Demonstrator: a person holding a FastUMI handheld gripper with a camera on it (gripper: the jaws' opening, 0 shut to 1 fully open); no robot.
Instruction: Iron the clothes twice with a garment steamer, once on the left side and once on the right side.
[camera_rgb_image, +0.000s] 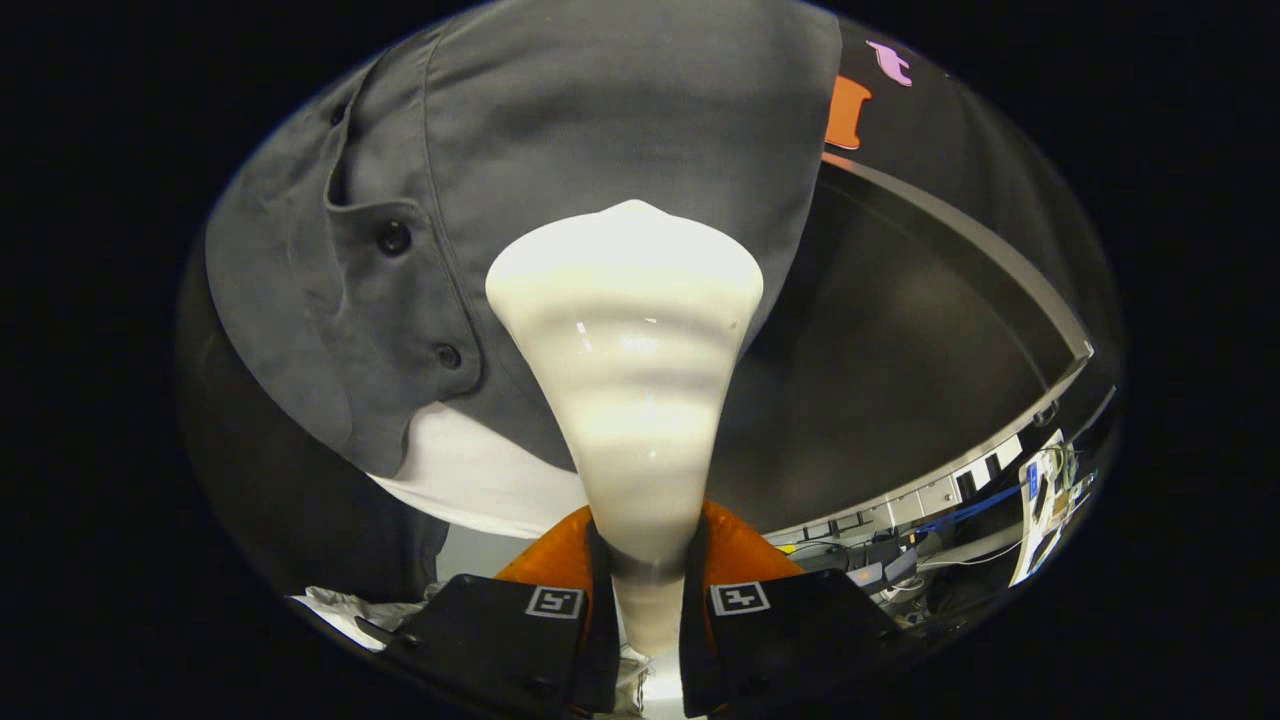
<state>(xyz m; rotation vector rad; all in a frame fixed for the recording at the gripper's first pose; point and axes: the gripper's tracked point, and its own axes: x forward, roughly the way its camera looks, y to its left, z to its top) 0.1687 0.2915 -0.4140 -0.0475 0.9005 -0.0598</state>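
Between the two fingers of the claw sits the thin neck of the garment steamer. Both fingers press on it from the sides, so the claw is holding it tight. The steamer is long, and its long way runs straight on from the claw, thin at the fingers and wide at the far end. That wide head points at the grey shirt just beyond it. I cannot tell if the head touches the cloth or hangs just off it. The row of buttons and the front flap lie off to one side of the head. The next stroke should, I think, run along the shirt's length with the head kept flat to the cloth.
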